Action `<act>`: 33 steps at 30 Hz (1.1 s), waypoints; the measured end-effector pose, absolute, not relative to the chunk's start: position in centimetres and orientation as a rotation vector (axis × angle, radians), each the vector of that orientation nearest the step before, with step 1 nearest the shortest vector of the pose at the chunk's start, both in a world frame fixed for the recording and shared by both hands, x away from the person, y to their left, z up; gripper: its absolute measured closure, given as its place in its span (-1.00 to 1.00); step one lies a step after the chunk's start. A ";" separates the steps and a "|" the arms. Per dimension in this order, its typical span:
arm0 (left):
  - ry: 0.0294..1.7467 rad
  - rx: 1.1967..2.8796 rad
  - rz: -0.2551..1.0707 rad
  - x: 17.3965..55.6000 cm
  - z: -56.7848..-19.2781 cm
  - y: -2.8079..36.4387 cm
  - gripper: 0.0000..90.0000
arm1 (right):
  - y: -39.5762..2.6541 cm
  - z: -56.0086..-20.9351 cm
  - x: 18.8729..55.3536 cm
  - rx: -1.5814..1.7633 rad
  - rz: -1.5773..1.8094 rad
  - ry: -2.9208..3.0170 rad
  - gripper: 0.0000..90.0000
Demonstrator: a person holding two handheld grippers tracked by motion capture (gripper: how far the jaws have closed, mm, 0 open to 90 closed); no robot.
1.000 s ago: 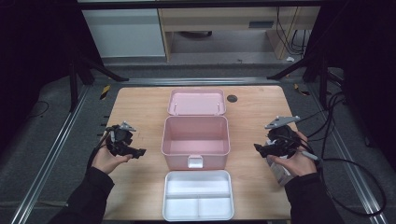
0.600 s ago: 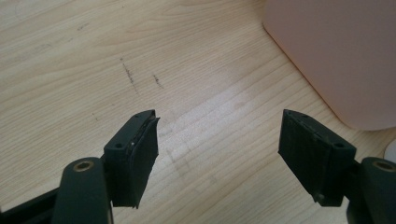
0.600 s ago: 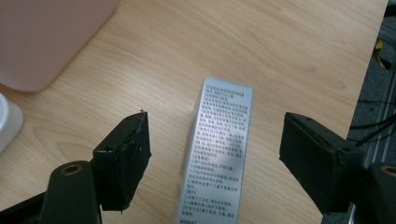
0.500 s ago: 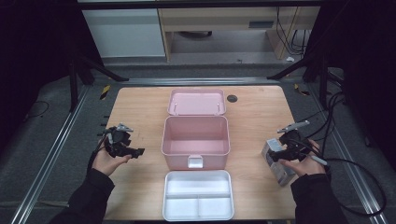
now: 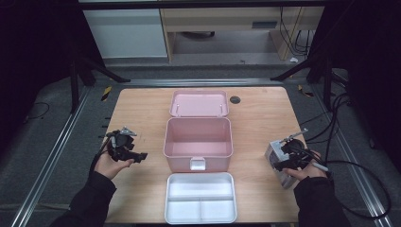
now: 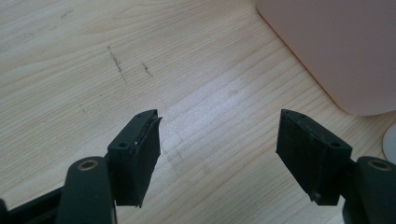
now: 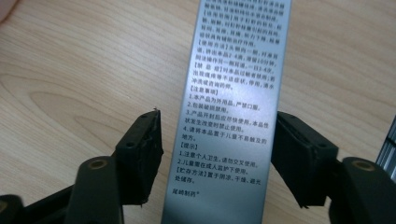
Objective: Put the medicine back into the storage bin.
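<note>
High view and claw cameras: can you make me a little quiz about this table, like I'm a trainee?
1. True or false: the pink plastic storage box has its lid on.
2. What lies between the jaws of the right claw? A) a silver-grey cardboard box with printed text B) a spoon C) nothing
3. How many compartments does the white plastic tray have?

Key
1. False: the pink lid lies flat on the table behind the box.
2. A. The jaws have just been closing, with the box between them.
3. Three: one long, two smaller.
</note>
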State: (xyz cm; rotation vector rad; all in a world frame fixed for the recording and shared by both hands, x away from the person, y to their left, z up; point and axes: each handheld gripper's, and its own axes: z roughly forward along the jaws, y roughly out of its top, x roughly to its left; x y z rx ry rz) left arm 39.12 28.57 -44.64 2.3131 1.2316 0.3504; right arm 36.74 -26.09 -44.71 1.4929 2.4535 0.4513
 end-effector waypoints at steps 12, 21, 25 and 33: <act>1.227 2.325 0.348 39.1 -44.7 28.4 -0.31 | -25.9 -45.6 37.1 1.536 0.410 2.479 0.20; 1.226 2.330 0.344 39.1 -44.8 28.5 -0.30 | -25.8 -44.5 37.3 1.509 0.442 2.491 0.25; 1.227 2.327 0.350 39.1 -44.7 28.5 -0.29 | -25.7 -43.5 37.4 1.494 0.482 2.474 0.26; 1.226 2.318 0.349 39.2 -44.6 28.5 -0.29 | -25.2 -41.0 37.9 1.461 0.530 2.465 0.26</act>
